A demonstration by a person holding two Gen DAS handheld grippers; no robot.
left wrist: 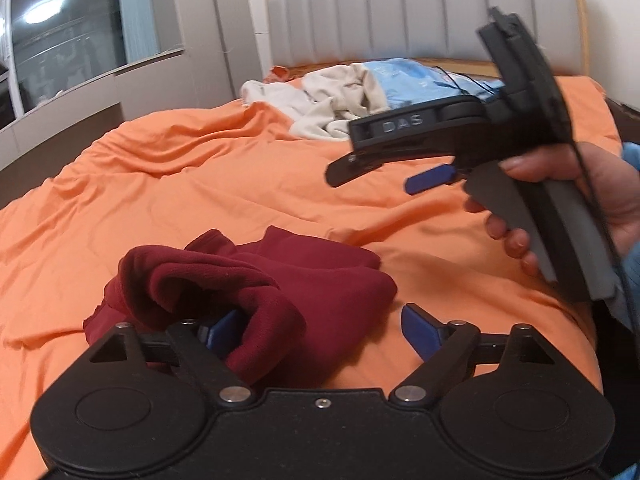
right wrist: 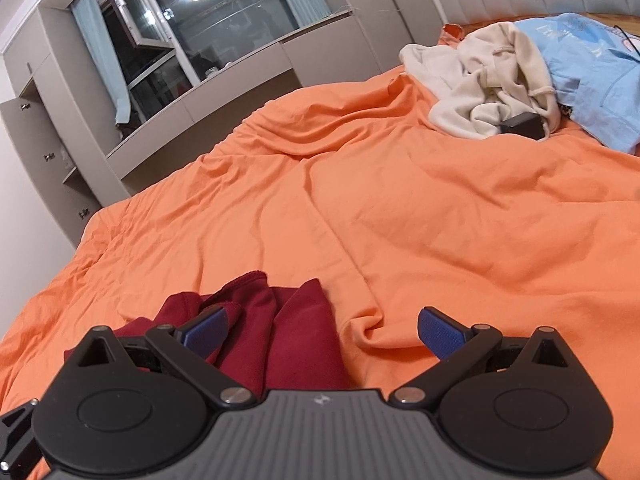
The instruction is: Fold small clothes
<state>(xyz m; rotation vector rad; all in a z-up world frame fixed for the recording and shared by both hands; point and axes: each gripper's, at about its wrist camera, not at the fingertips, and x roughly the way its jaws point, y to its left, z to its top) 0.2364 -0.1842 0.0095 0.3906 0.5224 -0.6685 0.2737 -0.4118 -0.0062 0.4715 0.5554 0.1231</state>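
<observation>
A dark red garment point(left wrist: 288, 280) lies crumpled on the orange bed sheet point(left wrist: 200, 184). My left gripper point(left wrist: 320, 328) is open right over it, and a fold of the cloth drapes over its left finger point(left wrist: 220, 330). The garment also shows in the right wrist view point(right wrist: 288, 328), low and left. My right gripper point(right wrist: 324, 330) is open, with its left finger point(right wrist: 206, 330) above the cloth and its right finger point(right wrist: 440, 332) over bare sheet. In the left wrist view the right gripper point(left wrist: 400, 172) hangs in the air, held in a hand point(left wrist: 616, 196), above and right of the garment.
A cream garment point(right wrist: 476, 80) and a light blue one point(right wrist: 592, 76) lie heaped at the head of the bed, with a small black object point(right wrist: 522, 125) beside them. A grey padded headboard point(left wrist: 400, 12) stands behind. Cabinets and a window point(right wrist: 192, 36) line the far side.
</observation>
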